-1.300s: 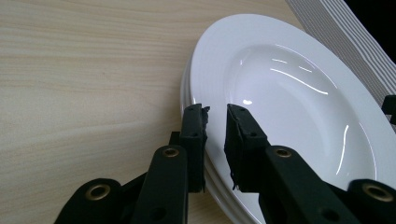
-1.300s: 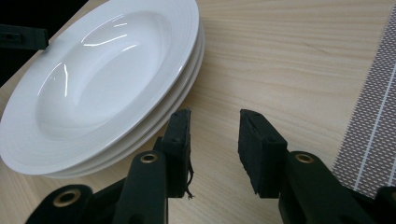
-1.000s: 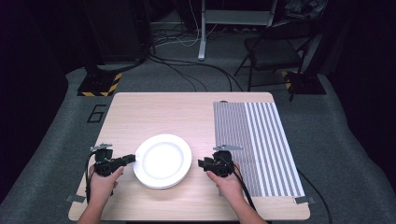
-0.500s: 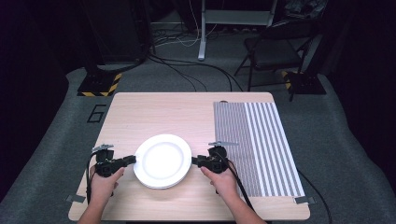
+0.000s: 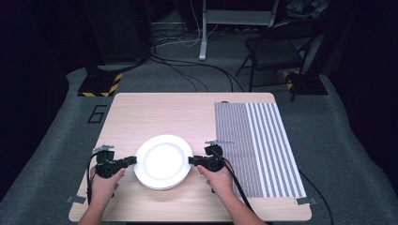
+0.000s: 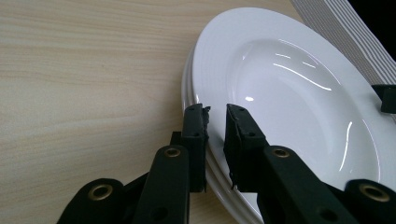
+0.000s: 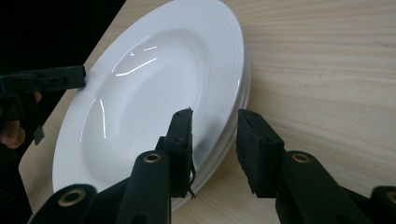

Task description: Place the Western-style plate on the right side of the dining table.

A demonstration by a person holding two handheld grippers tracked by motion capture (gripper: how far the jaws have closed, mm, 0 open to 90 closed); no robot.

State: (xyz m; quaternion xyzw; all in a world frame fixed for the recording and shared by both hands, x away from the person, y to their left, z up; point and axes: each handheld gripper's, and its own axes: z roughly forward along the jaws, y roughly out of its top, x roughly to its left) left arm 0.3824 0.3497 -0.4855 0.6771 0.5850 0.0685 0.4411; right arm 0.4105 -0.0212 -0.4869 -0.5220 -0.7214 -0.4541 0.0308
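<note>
A small stack of white plates [image 5: 163, 161] lies at the front middle of the wooden table [image 5: 155, 112]. My left gripper [image 5: 132, 161] is at the stack's left edge. In the left gripper view its jaws [image 6: 215, 112] are shut on the rim of the top plate [image 6: 289, 84], one above and one below. My right gripper [image 5: 193, 160] is at the right edge. In the right gripper view its jaws [image 7: 215, 116] stand open astride the plates' rim [image 7: 236, 84], the outer jaw clear of it over the table.
A grey striped mat [image 5: 258, 145] covers the table's right side. Bare wood lies behind the plates. Past the far edge, on the carpet, are a folding chair [image 5: 277, 51], a metal stand [image 5: 204, 28] and cables.
My right gripper has slid left, from beside the mat up to the plates' right rim. The left gripper and the plates have stayed put.
</note>
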